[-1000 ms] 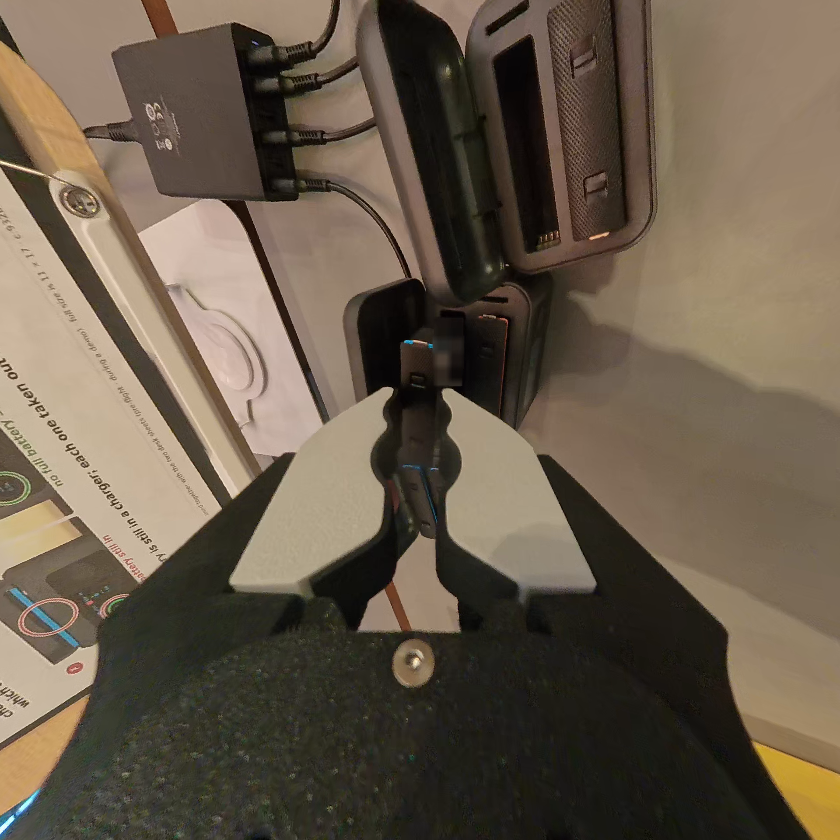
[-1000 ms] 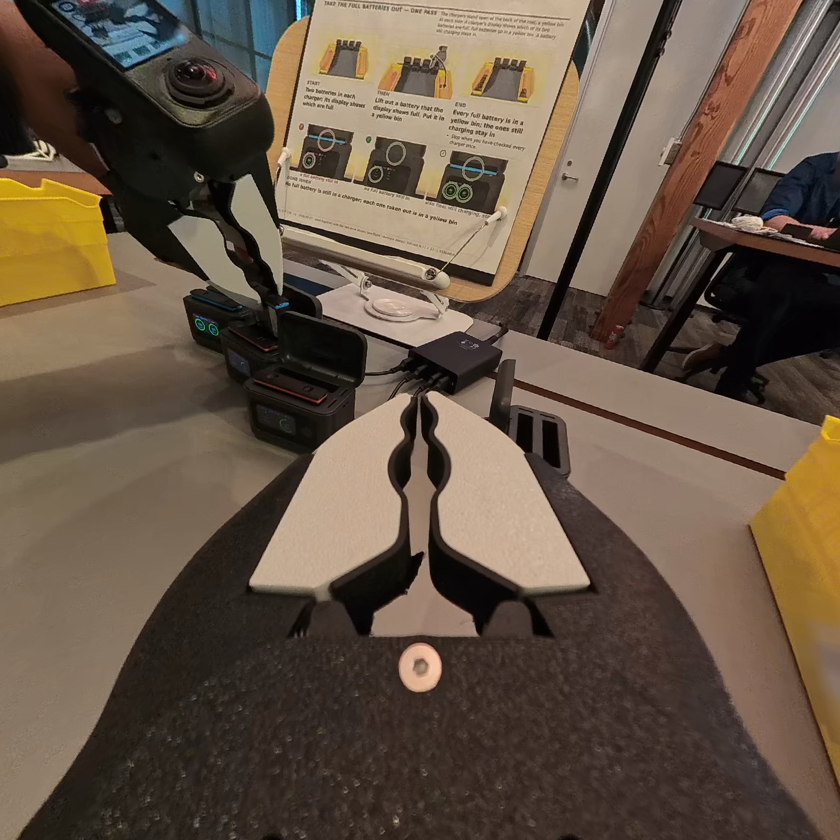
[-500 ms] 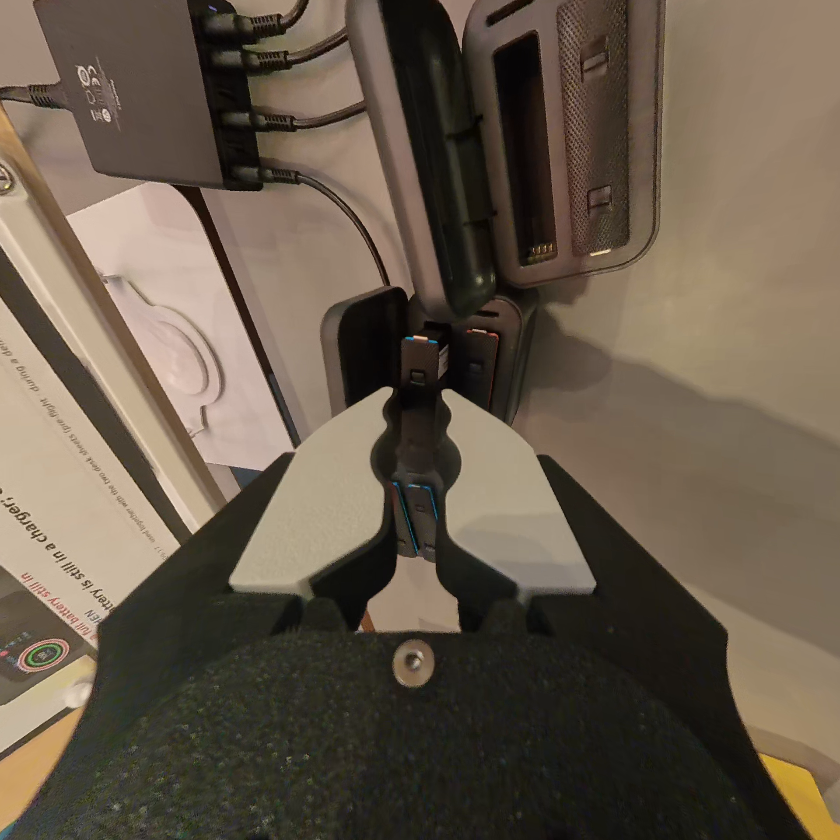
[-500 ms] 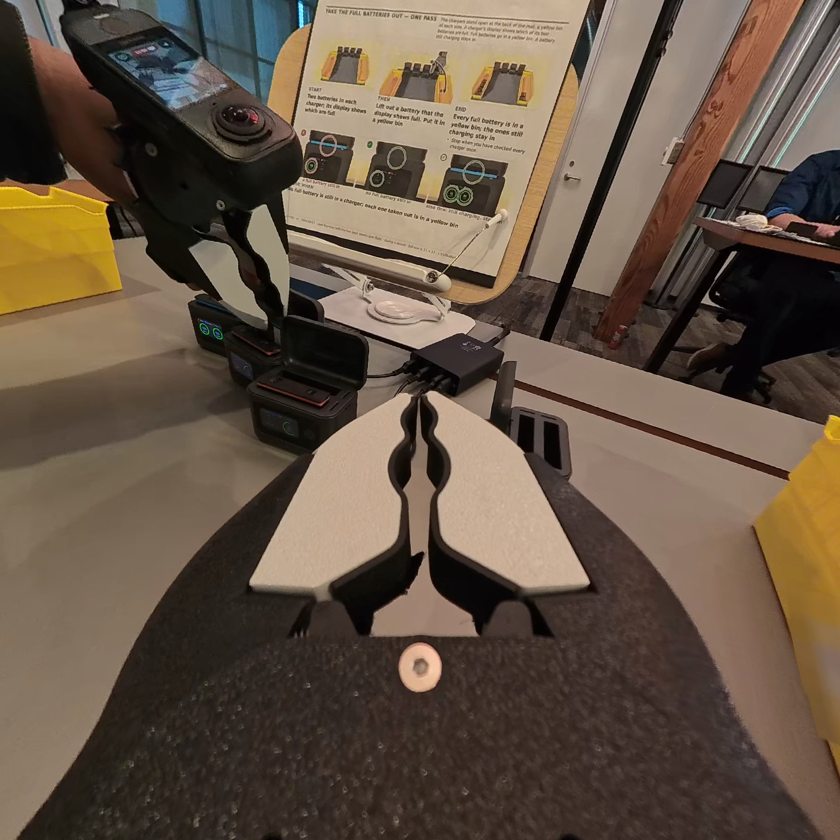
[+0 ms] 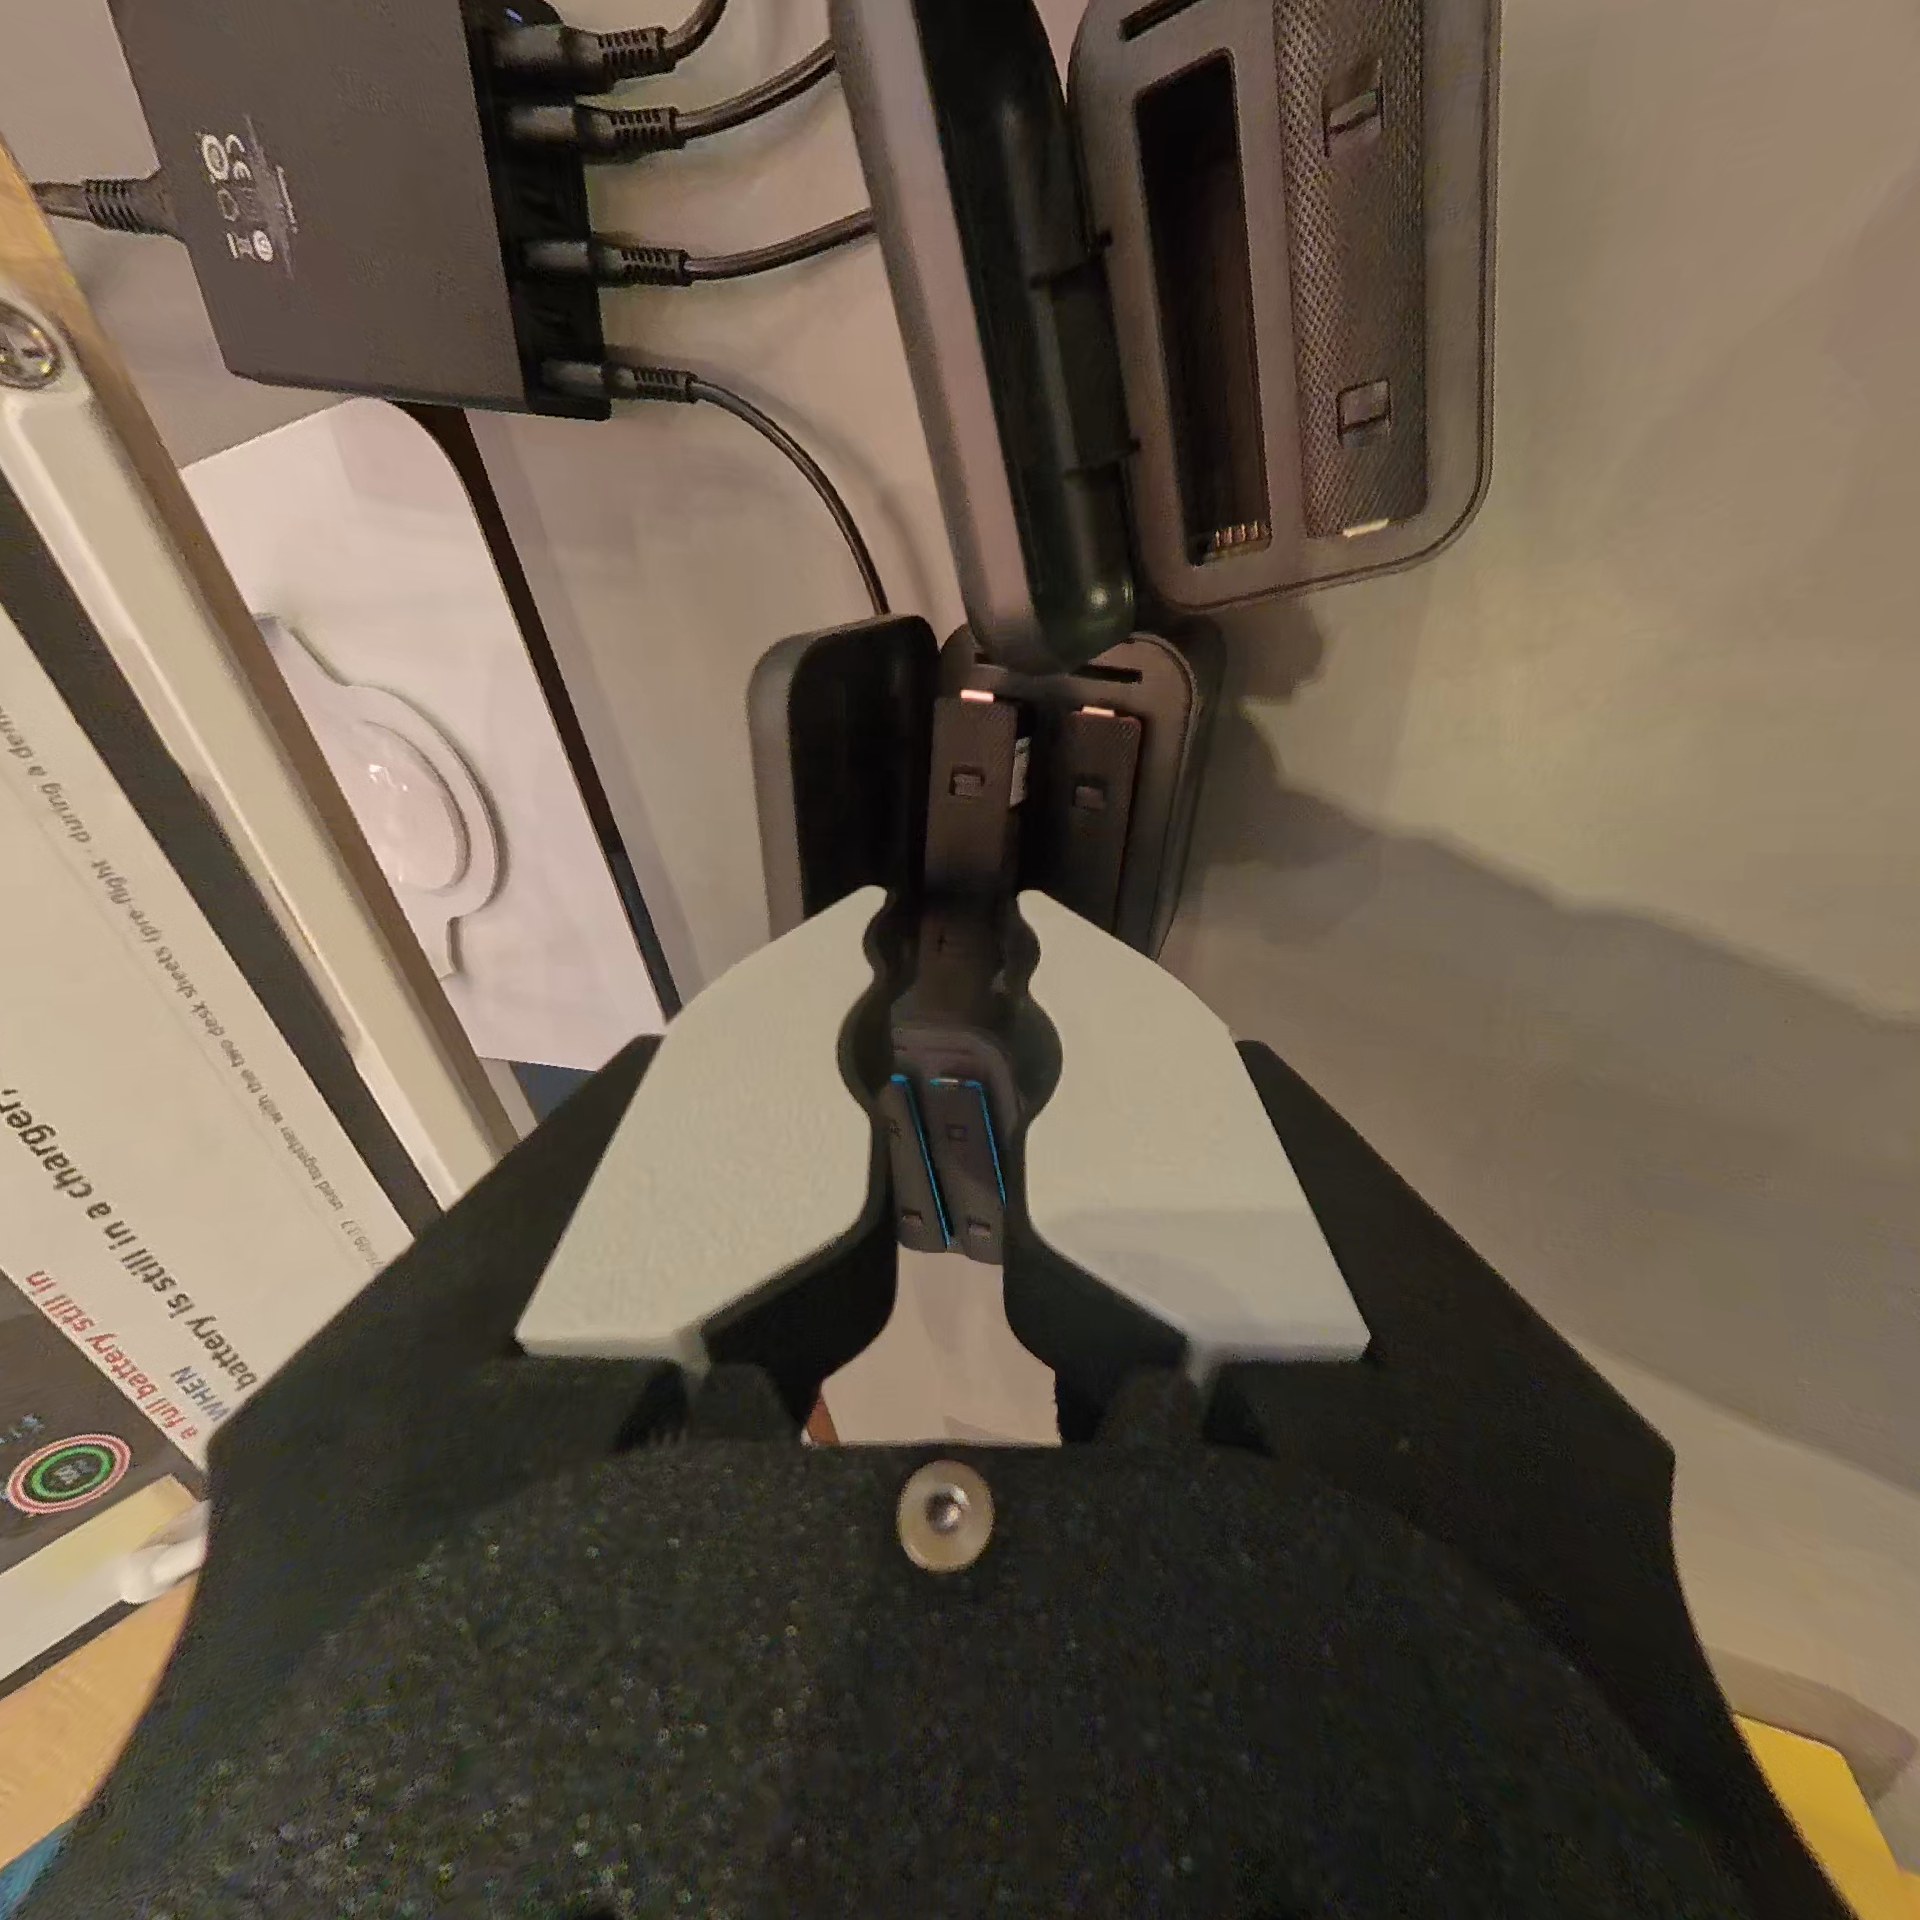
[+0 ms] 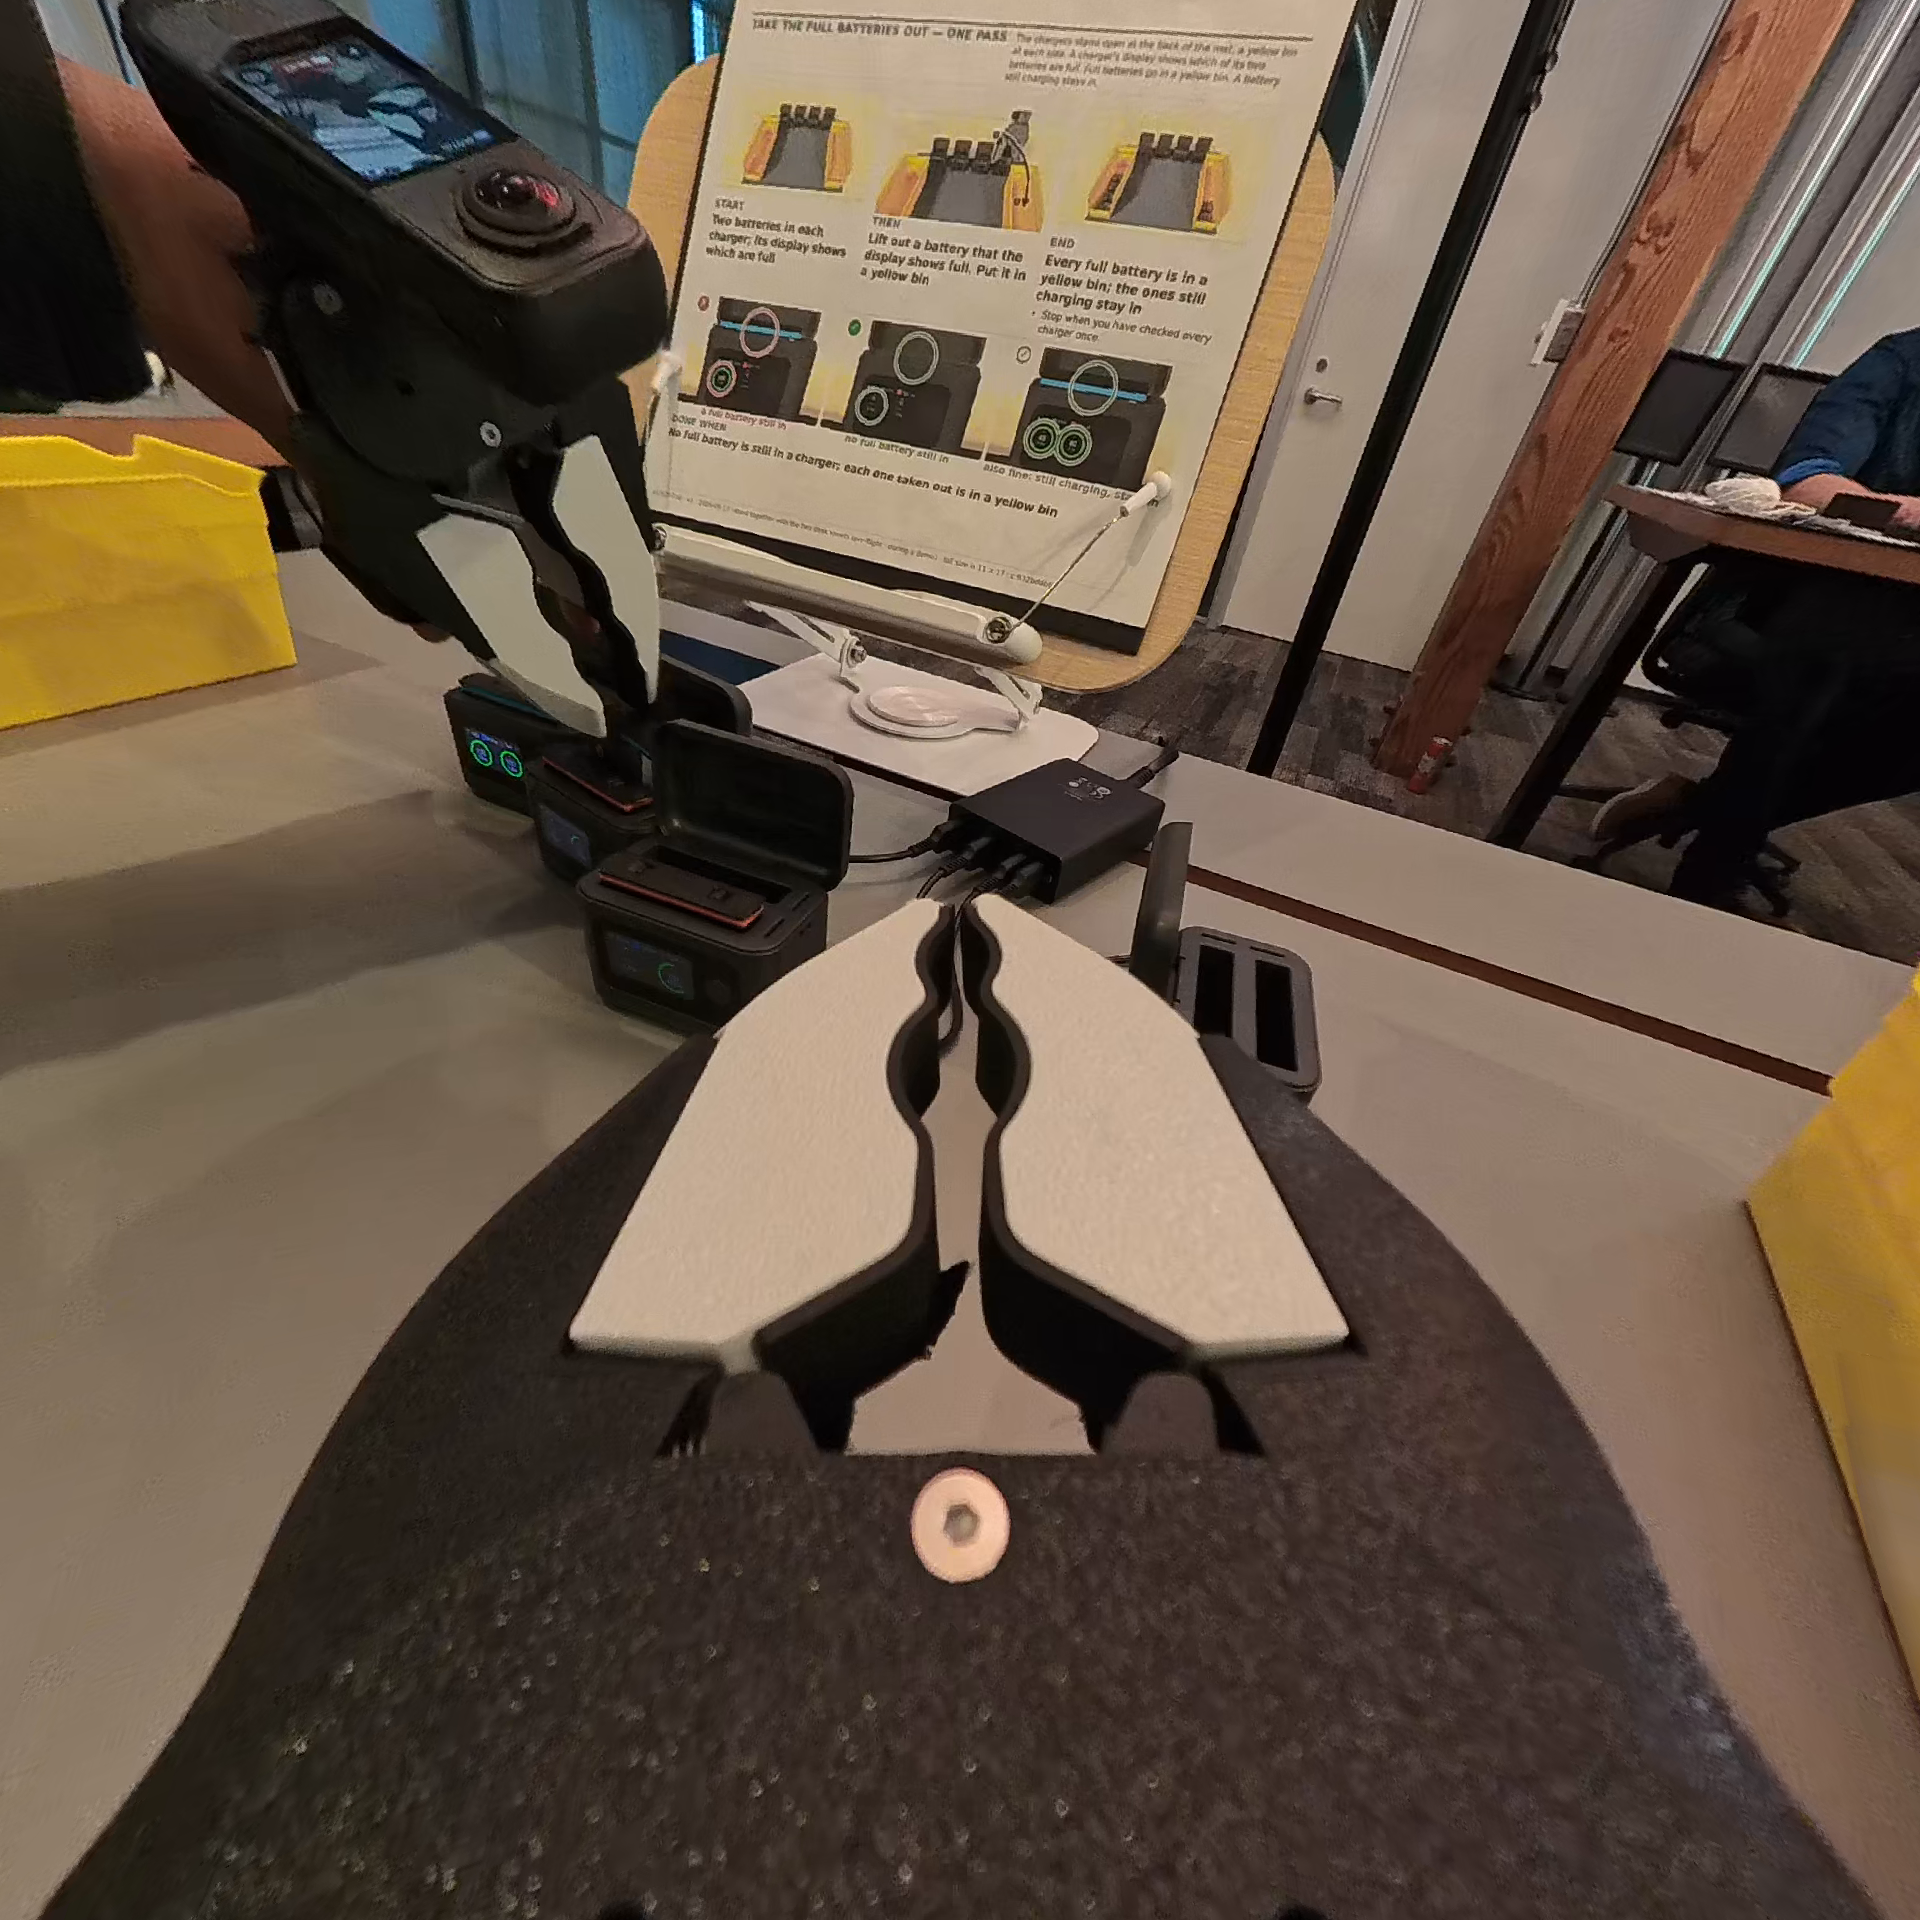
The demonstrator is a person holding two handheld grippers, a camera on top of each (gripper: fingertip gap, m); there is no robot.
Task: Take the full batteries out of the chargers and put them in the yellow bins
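left hand-held gripper [image 5: 951, 914] is clamping narrow on a dark battery [image 5: 961, 831], holding it upright over the open middle charger [image 5: 1164, 790]; its lower end is looking level with or just inside the slot, cannot tell if fully clear. a second battery [image 5: 1091, 800] is sitting in the slot right beside it. in the right wrist view the same gripper [image 6: 613, 675] is pointing down at the row of three chargers at far left of the table [image 6: 260, 1039]. right hand-held gripper [image 6: 951, 914] is hanging idle nearer, fingers nearly closed, gripping nothing. an empty charger [image 6: 1247, 997] is lying just beyond it, next to the black power hub [image 6: 1060, 821]. yellow bin [image 6: 114, 582] is sitting at far left, another yellow bin [image 6: 1860, 1226] at near right.

step in hand: pulling a battery out of the middle charger. next move likely needing a straight lift clear of the slot and lid, then carrying to the left bin and opening over it.
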